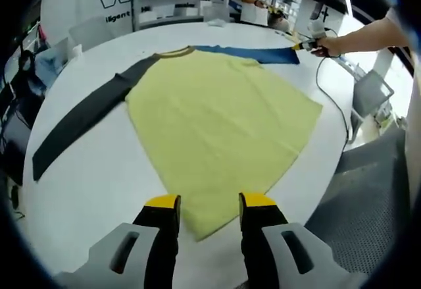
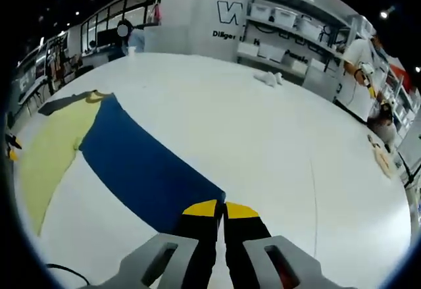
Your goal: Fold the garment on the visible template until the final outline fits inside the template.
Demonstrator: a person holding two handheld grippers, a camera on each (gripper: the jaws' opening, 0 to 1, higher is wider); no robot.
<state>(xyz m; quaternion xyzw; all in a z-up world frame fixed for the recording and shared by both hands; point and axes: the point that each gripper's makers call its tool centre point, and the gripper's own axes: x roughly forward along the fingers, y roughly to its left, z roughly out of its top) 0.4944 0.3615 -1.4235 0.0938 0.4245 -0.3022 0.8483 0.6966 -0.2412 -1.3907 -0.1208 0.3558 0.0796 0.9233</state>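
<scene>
1. The garment (image 1: 217, 114) lies flat on the white table (image 1: 99, 177), yellow body central, black sleeve (image 1: 82, 121) and blue sleeve (image 2: 141, 170) spread to opposite sides.
2. The left gripper (image 1: 209, 203) hovers at the garment's hem corner, jaws parted, holding nothing.
3. The right gripper (image 2: 220, 209), on an outstretched arm (image 1: 365, 37) reaching across the table, is clamped on the blue sleeve's cuff.

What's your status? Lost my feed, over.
Right gripper shut on blue sleeve cuff. Left gripper open over yellow shirt hem. Dark sleeve spread flat. Nothing in the way.
</scene>
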